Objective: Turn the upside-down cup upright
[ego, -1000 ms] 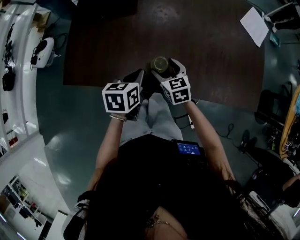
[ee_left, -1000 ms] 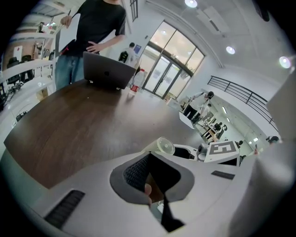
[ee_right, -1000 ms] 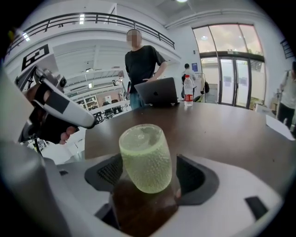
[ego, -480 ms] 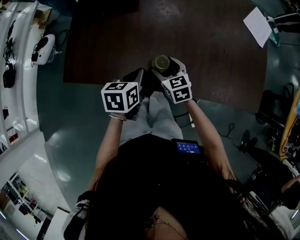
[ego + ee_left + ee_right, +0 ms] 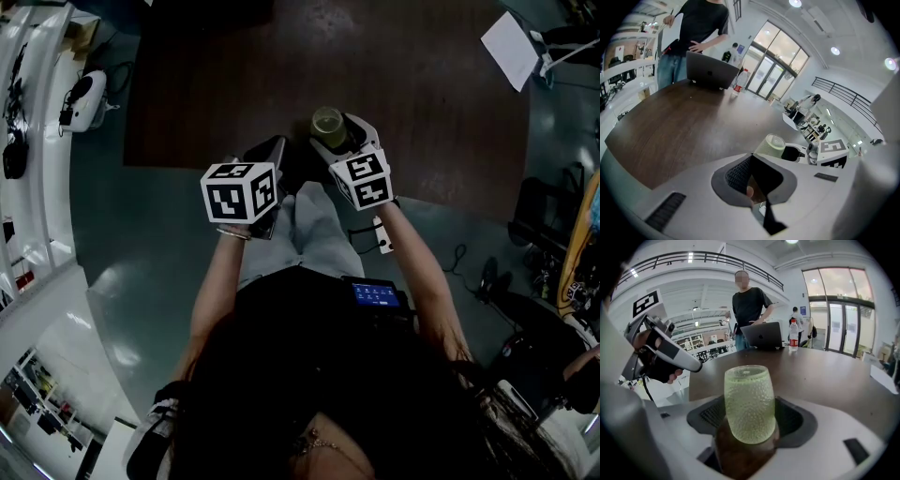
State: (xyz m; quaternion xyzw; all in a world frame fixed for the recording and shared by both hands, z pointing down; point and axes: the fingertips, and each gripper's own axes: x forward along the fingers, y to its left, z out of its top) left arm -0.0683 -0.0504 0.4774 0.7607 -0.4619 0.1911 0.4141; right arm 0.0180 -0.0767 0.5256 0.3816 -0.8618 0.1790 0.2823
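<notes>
Jaws of the right gripper [image 5: 751, 416] press on the two sides of the cup [image 5: 749, 399], a pale green glass with a pebbled wall. The cup stands straight between the dark pads [image 5: 711, 412] with its closed base on top and its mouth down. Its lower edge lies over the brown table [image 5: 412, 94], but no view shows whether it touches the wood. In the head view the cup is at the table's near edge, just beyond the right gripper's marker cube [image 5: 364, 180].

To the left of it, apart from the cup, is the left gripper [image 5: 750, 159]. Its jaw tips meet at a point and nothing is held between them. Its own marker cube [image 5: 240, 194] sits over the person's left wrist, nearer the body than the table edge.

Farther out, at the far side of the table, a grey laptop [image 5: 710, 72] stands open with a clear bottle [image 5: 792, 333] with a red label just right of it. A person in a dark T-shirt [image 5: 749, 305] stands behind the laptop. A white sheet of paper [image 5: 511, 52] lies at the table's far right.
</notes>
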